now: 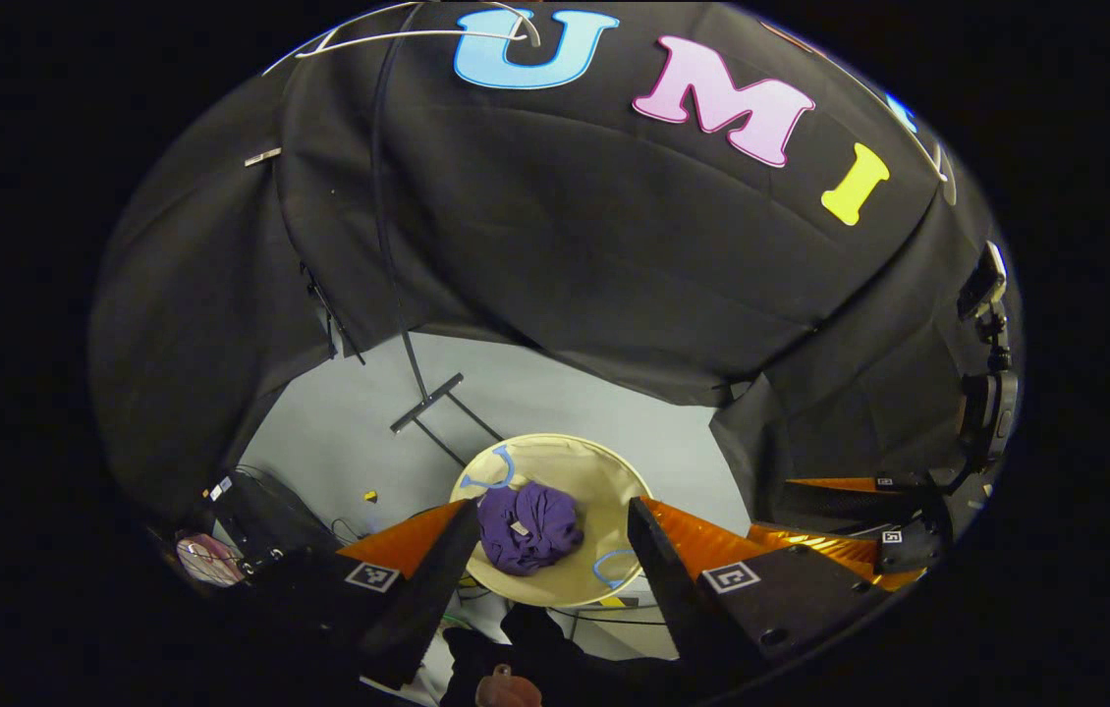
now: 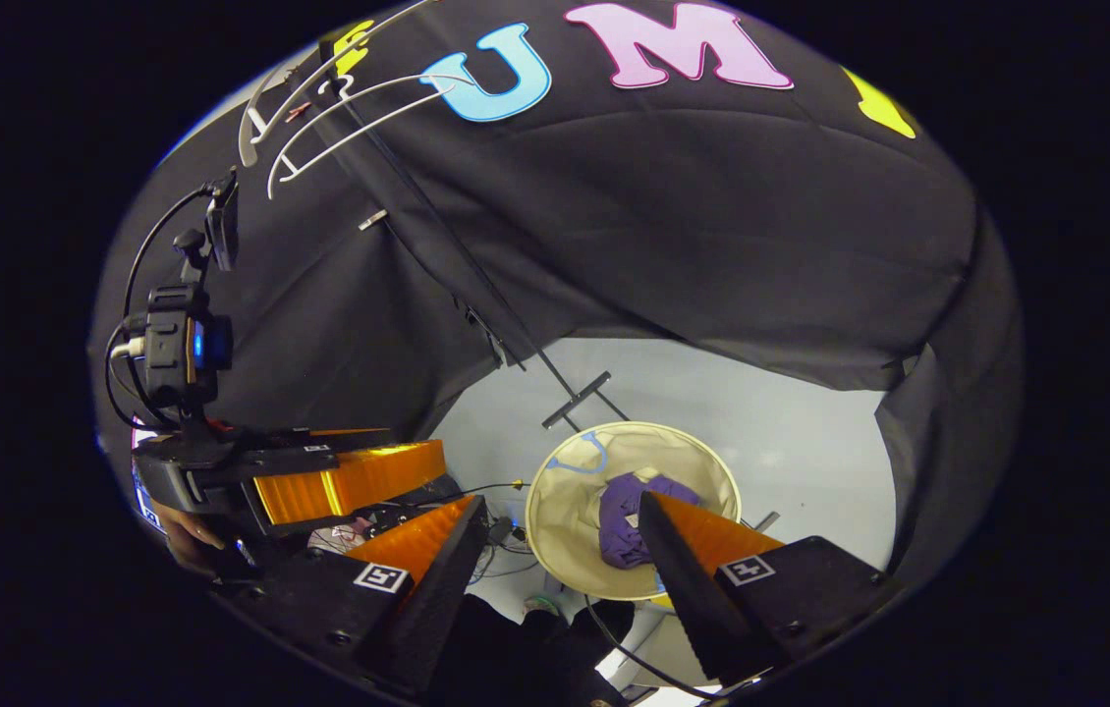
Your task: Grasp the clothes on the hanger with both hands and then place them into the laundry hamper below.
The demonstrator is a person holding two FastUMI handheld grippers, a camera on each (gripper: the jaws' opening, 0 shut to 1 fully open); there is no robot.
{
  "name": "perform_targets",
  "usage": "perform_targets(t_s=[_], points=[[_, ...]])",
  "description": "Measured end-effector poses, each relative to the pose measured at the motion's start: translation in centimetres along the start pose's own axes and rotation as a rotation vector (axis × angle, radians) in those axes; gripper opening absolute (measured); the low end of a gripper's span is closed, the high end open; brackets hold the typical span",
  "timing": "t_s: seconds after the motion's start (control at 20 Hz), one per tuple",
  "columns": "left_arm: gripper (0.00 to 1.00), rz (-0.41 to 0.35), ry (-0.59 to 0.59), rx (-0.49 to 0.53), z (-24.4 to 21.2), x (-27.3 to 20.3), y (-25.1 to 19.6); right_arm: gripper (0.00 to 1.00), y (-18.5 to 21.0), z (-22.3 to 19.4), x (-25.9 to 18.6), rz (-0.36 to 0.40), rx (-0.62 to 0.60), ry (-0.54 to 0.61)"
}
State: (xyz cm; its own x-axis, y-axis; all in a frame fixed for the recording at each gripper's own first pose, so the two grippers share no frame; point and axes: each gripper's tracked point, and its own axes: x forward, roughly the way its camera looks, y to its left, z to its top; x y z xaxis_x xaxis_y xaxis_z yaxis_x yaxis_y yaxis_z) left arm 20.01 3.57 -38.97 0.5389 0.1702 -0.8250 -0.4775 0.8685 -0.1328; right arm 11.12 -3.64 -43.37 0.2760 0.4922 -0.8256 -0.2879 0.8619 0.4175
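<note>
Purple garment (image 1: 527, 527) crumpled in a heap inside the cream laundry hamper (image 1: 575, 462), down on the pale grey floor (image 1: 339, 432). In the left gripper view, lying toward the near side of the hamper's round opening, a small pale tag showing on the cloth. Blue handle loops (image 1: 491, 471) on the hamper's rim, one at the far left, another at the near right.

Left gripper (image 1: 550, 550) held high above the hamper, fingers spread wide, nothing between them, the garment framed in the gap far below. Right gripper (image 2: 560, 545) likewise high up and spread wide, holding nothing; in the right gripper view, the hamper (image 2: 565, 491) below and between the fingers, the purple garment (image 2: 624, 525) partly hidden behind the right-hand finger.

White wire hangers (image 2: 339, 108) bare at the upper left of the right gripper view, hung on a thin dark stand (image 2: 476, 275) whose pole slants down to a cross-bar foot on the floor just beyond the hamper. Same hangers (image 1: 417, 34) at the top of the left gripper view, also bare.

Left gripper seen again at the left of the right gripper view, with a camera mount (image 2: 177, 344) and cables above it and a hand partly visible beneath. Dark trouser legs of the person (image 1: 555, 658) at the bottom edge, near the hamper.
</note>
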Motion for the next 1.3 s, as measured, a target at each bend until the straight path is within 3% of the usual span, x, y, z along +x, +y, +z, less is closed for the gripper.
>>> perform_targets(t_s=[0.5,0.75,1.0,1.15,1.3], points=[[0.96,-0.055,-0.144,0.041,2.7,-4.9,0.4,0.99,2.9,1.6,-3.3,-0.024,-0.004,-0.125],[0.96,-0.099,-0.268,0.12,4.5,-9.7,1.2,0.99,5.6,3.1,-7.2,-0.068,-0.038,-0.264],[0.96,-0.168,-0.459,0.219,7.1,-16.8,1.6,0.99,9.5,5.3,-12.6,-0.132,-0.047,-0.479],[0.96,-0.19,-0.577,0.262,8.5,-21.5,2.0,0.98,11.7,6.8,-17.5,-0.196,-0.079,-0.677],[0.95,-0.228,-0.703,0.296,9.3,-26.3,1.9,0.98,14.9,8.2,-22.7,-0.21,-0.126,-0.893]])
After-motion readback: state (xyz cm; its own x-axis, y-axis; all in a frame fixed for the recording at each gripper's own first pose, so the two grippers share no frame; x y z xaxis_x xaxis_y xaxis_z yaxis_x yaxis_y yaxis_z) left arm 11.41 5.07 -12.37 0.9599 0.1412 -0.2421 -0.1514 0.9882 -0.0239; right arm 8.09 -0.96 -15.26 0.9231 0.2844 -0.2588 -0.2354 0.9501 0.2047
